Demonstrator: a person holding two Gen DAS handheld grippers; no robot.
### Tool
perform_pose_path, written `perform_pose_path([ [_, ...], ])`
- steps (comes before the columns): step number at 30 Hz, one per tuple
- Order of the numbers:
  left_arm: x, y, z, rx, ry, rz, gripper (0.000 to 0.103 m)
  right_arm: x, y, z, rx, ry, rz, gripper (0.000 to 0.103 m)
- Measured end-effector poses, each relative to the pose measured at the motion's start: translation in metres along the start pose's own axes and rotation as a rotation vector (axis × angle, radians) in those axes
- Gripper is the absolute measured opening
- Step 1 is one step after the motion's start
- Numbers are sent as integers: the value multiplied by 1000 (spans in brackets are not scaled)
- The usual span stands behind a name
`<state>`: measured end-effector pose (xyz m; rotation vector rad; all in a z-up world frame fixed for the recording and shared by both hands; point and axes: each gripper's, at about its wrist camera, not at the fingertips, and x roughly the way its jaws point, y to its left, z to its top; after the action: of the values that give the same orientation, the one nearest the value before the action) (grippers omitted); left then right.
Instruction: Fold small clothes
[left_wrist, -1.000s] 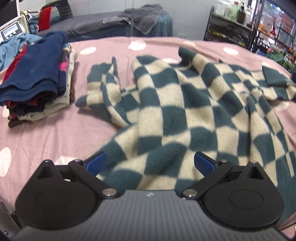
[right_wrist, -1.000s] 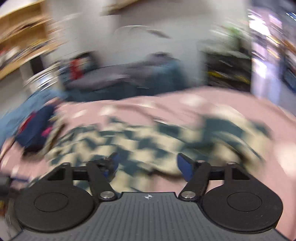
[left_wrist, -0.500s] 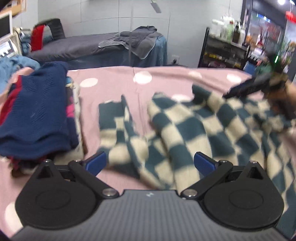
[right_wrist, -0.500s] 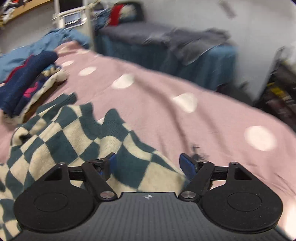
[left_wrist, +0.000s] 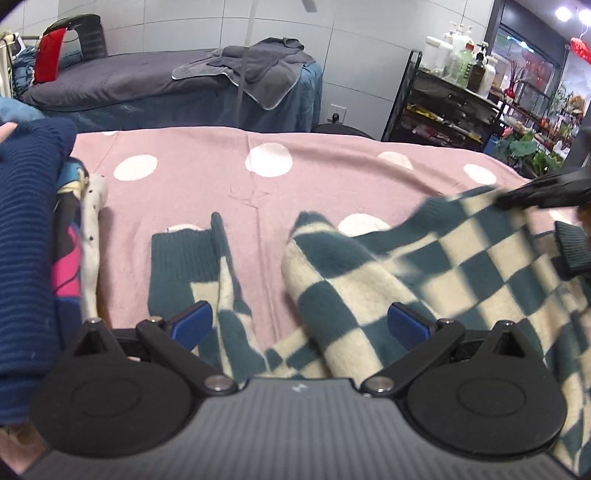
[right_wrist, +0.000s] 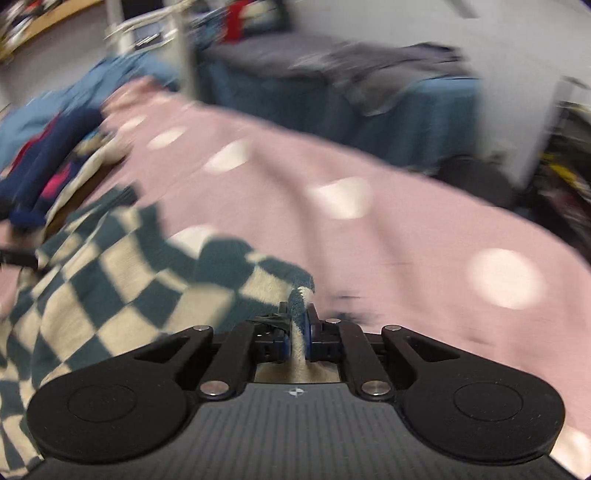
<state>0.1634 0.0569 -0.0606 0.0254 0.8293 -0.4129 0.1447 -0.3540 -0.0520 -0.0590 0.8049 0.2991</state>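
A teal and cream checkered sweater (left_wrist: 369, 280) lies rumpled on the pink dotted bedspread (left_wrist: 207, 192). Its sleeve with a teal cuff (left_wrist: 181, 258) lies to the left. My left gripper (left_wrist: 299, 325) is open, low over the sweater's near part between sleeve and body. My right gripper (right_wrist: 298, 332) is shut on a far edge of the sweater (right_wrist: 122, 273), with cloth pinched between the pads. The right gripper also shows in the left wrist view (left_wrist: 543, 192) at the far right, at the sweater's lifted edge.
A stack of folded clothes with a navy knit on top (left_wrist: 26, 236) sits at the left, close to my left gripper; it also shows in the right wrist view (right_wrist: 48, 162). Behind the bed stand a grey-covered bed (left_wrist: 147, 85) and a metal shelf with bottles (left_wrist: 458, 99).
My right gripper has shut on the sweater's edge; it was open half a second ago. My left gripper has moved forward and left toward the sleeve and the stack.
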Motion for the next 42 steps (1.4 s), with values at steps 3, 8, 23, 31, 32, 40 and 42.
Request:
perform_pose_path([
  [3, 9, 0, 4, 18, 4, 34, 103, -17, -33, -18, 62, 28, -80, 10],
  [8, 13, -5, 3, -7, 26, 20, 103, -20, -24, -46, 90, 34, -80, 11],
  [23, 14, -111, -68, 63, 196, -173, 103, -90, 62, -80, 165, -127, -73, 102],
  [31, 2, -124, -82, 68, 123, -92, 99, -107, 79, -116, 200, -95, -109, 102],
  [32, -4, -116, -81, 43, 122, -79, 99, -108, 72, -120, 240, -95, -130, 102],
  [40, -59, -97, -84, -76, 61, -82, 103, -136, 30, -129, 271, -197, -549, 103],
  [42, -62, -117, -89, -38, 77, -140, 103, -137, 25, -130, 280, -187, -662, 103],
])
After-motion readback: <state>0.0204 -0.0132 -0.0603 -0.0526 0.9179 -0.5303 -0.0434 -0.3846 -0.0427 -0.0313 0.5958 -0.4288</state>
